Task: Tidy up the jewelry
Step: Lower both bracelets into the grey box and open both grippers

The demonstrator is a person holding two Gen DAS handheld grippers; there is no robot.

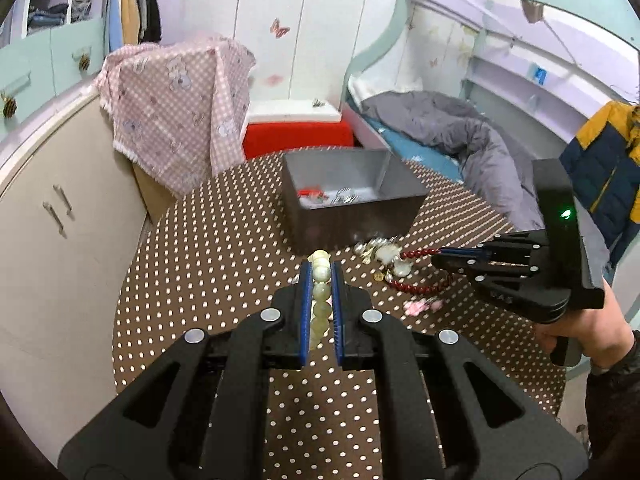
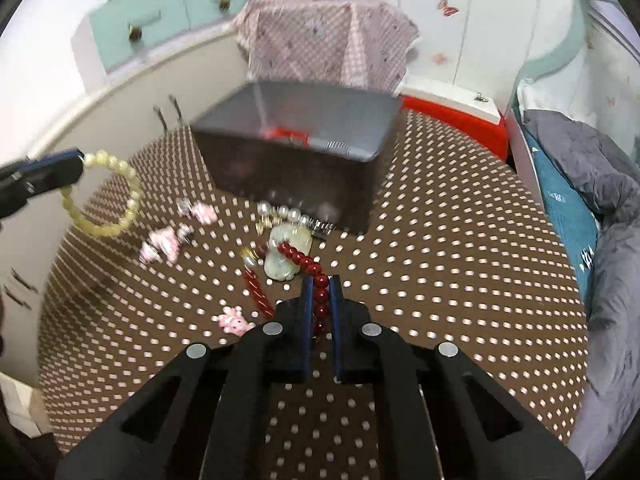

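Left tool (image 1: 321, 276) clamped on pale green bead bracelet (image 2: 105, 196), lifted off counter (image 2: 440, 260). Right tool (image 2: 321, 292) clamped on red bead bracelet (image 2: 310, 276), trailing onto jade pendant (image 2: 286, 254) just ahead. Risk: lifting may drag pendant. Grey box (image 2: 296, 160) beyond, partly filled.

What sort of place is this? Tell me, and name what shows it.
Most likely a child's bedroom: a bed with a grey duvet, butterfly stickers on the wall, and hanging clothes beside shelves.
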